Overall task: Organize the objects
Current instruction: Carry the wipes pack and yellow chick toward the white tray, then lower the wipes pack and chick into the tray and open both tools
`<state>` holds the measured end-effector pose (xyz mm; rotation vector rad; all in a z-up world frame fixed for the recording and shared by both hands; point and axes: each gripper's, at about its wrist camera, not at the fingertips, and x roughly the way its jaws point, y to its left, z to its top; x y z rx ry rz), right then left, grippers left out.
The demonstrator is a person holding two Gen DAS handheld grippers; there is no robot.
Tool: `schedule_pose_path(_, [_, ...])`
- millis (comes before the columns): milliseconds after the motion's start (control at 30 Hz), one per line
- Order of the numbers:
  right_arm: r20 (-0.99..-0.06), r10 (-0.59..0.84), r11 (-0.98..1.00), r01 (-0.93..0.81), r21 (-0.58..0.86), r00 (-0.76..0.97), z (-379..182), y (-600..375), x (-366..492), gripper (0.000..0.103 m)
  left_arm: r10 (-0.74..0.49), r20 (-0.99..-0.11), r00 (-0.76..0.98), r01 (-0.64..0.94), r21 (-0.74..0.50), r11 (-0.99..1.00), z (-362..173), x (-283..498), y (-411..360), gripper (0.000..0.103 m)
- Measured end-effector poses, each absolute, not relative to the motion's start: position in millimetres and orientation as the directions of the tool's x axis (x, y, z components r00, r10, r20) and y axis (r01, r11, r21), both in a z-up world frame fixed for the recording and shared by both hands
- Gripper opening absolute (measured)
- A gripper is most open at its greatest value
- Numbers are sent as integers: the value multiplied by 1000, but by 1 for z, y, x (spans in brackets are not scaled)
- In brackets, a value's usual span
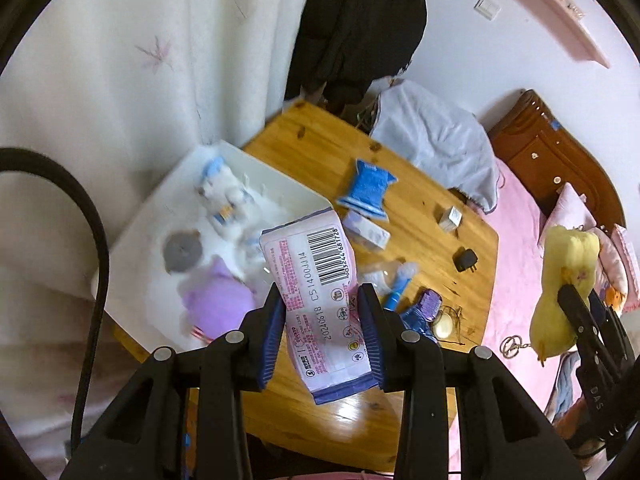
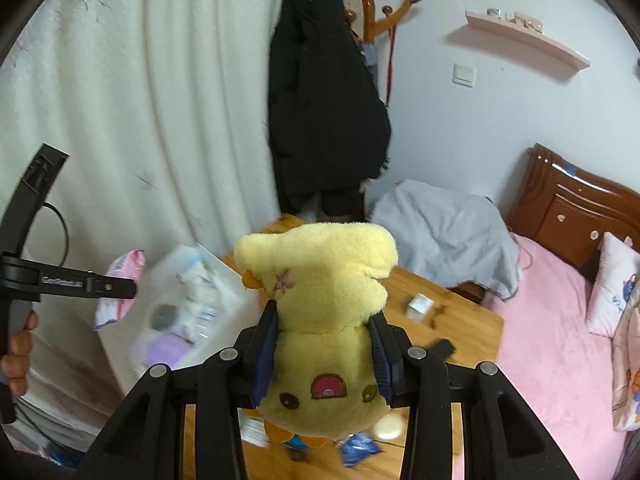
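left wrist: the left gripper [image 1: 322, 332] is clenched on a pink-and-white pack [image 1: 316, 300], barcode side up, held in the air just above the table [image 1: 420, 200] beside the white bin [image 1: 260, 168] at the table's left edge. the bin already holds soft toys (blurred). judged step: carrying the pack over for the drop; next it needs to clear the bin's near wall, then release.

right wrist: the right gripper [image 2: 324, 354] squeezes a yellow plush [image 2: 324, 304], face down toward the camera, fluffy and squashed at the waist, over the table's near edge. its turn looks to come after, into the same bin.
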<state>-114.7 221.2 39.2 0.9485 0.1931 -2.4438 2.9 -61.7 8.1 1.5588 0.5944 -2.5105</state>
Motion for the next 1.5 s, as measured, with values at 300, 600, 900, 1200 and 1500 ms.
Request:
schedule_pose_path(300, [-695, -501, -812, 559, 170, -516, 33, 106, -102, 42, 95, -873, -478, 248, -238, -939, 11, 3, -151, 39])
schedule_pose_path(600, [-779, -477, -827, 508, 241, -407, -19, 14, -131, 43, 95, -920, -380, 162, -167, -972, -38, -11, -200, 39])
schedule_pose_path(900, [-860, -430, -850, 444, 283, -275, -77, -42, -152, 44, 119, -967, -224, 72, -138, -988, -107, -11, -201, 40])
schedule_pose_path(1200, [-883, -393, -860, 444, 253, -257, -100, -69, -154, 60, 161, -978, -135, 98, -175, -980, -131, -5, -214, 65])
schedule_pose_path(1500, [-866, -399, -862, 444, 243, -302, -92, -66, -142, 69, 187, -975, -116, 104, -199, -974, -129, 4, -221, 75])
